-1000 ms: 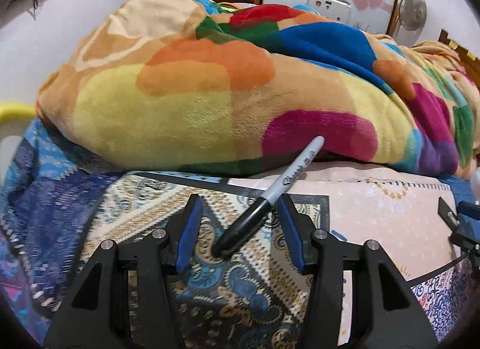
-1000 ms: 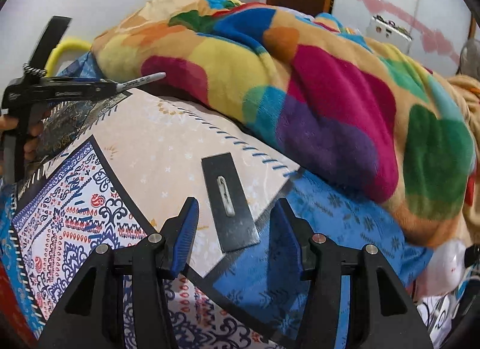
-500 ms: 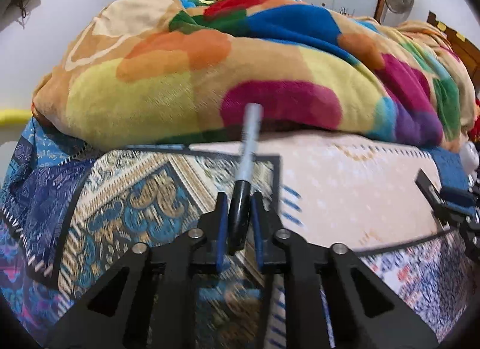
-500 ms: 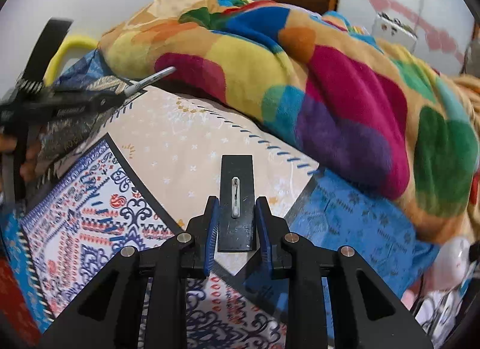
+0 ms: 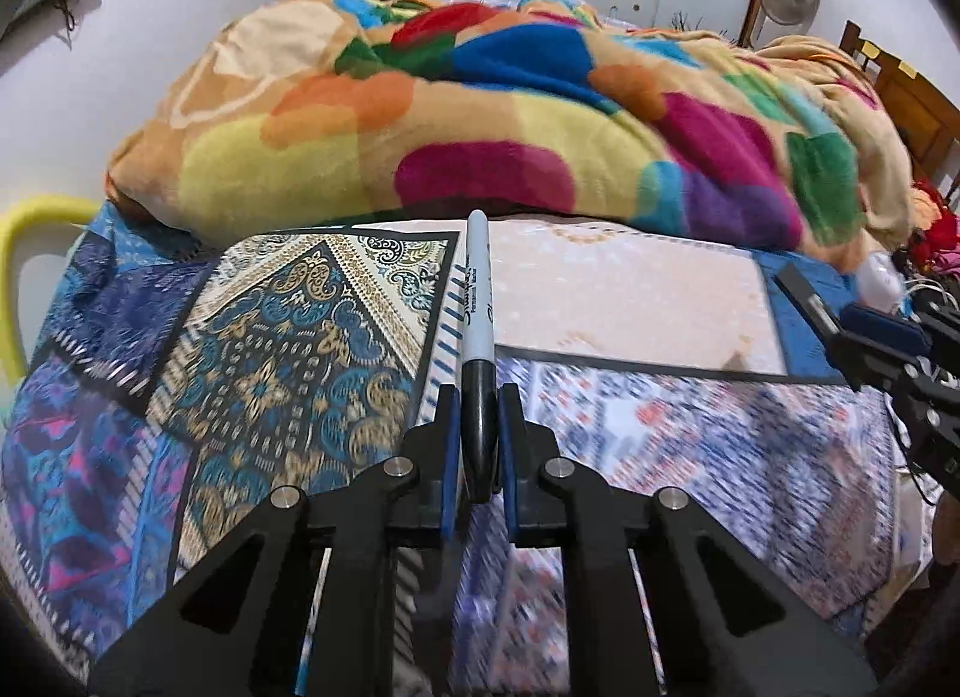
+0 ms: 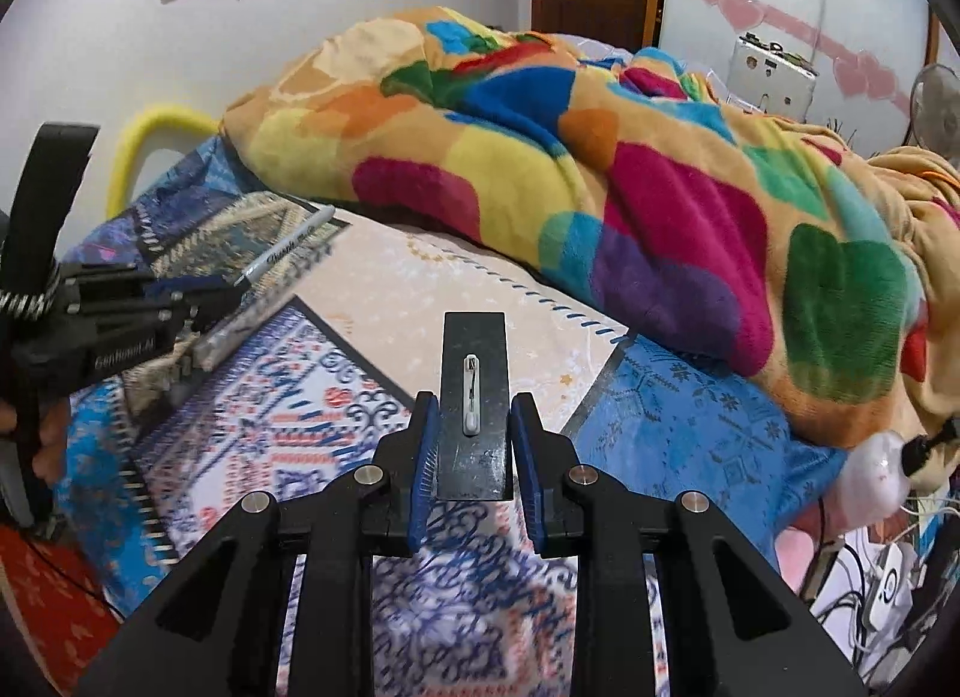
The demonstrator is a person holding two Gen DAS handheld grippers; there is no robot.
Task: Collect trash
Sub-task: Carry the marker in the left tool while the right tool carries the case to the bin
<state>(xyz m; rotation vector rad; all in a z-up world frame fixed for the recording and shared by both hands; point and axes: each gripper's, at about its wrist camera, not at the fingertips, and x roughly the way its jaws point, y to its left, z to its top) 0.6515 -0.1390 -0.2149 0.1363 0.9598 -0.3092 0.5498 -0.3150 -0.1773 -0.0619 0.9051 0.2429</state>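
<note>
The left hand-held gripper (image 5: 478,445) is pinching a marker (image 5: 478,337) by its black cap end, blue pads pressed on either side, so the grey barrel sticks straight out ahead over the patterned bedspread (image 5: 288,349). The right hand-held gripper (image 6: 474,451) is pinched on a flat black card (image 6: 474,385) that carries a small white pin (image 6: 471,397); its pads bear on the card's two long edges near the lower end, and most of the card stands out forward of the fingers. Both things appear lifted clear of the bed, with the bright blanket (image 5: 510,115) heaped behind them. The marker should handle easily: light, rigid, round and smooth, so it could roll or swivel between the pads if the squeeze slackens. Held at the cap rather than mid-barrel, it has a long unsupported end, and there is some chance the cap could pull off; a hold nearer the middle would be steadier. The card looks thin and stiff, light, with a slick face; an edge grip like this one can let it pivot or slip out, so it wants steady pressure and no quick swings. Whether the pin is fastened to the card or only lying on it cannot be told. No trash container shows in either view.
</note>
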